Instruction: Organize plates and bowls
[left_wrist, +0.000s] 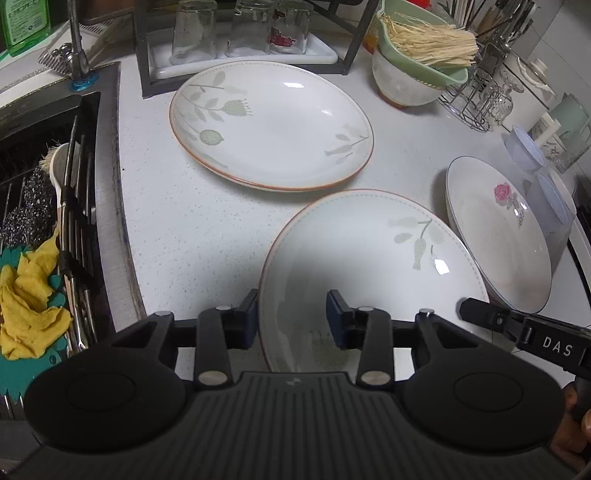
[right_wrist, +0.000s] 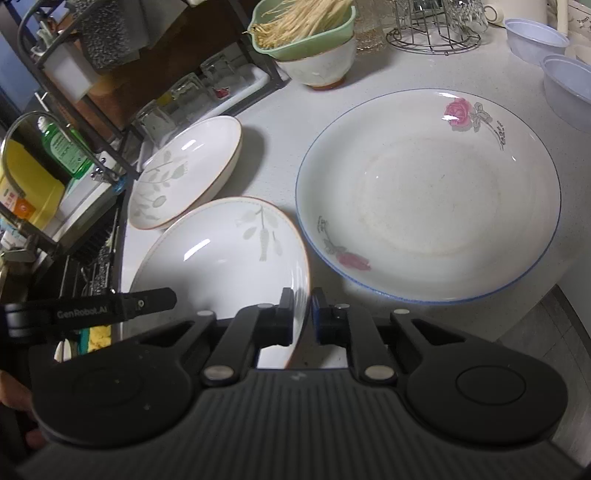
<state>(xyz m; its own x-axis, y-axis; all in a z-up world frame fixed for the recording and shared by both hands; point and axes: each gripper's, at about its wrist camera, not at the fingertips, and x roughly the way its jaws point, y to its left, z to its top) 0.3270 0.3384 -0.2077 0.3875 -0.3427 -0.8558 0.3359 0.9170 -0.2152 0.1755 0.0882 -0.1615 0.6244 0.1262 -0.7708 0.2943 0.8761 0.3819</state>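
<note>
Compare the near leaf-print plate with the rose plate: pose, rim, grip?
The near leaf-print plate has an orange-brown rim; the rose plate has a blue one. The leaf-print plate is pinched at its rim by the right hand-held gripper; the rose plate rests untouched on the counter. Both are shallow, pale and empty.

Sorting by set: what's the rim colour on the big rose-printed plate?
Blue rim on the rose-printed plate; clearest in the right wrist view.

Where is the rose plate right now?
The rose plate sits flat on the counter, right of the near leaf plate, with the clear plastic bowls just behind it.
</note>
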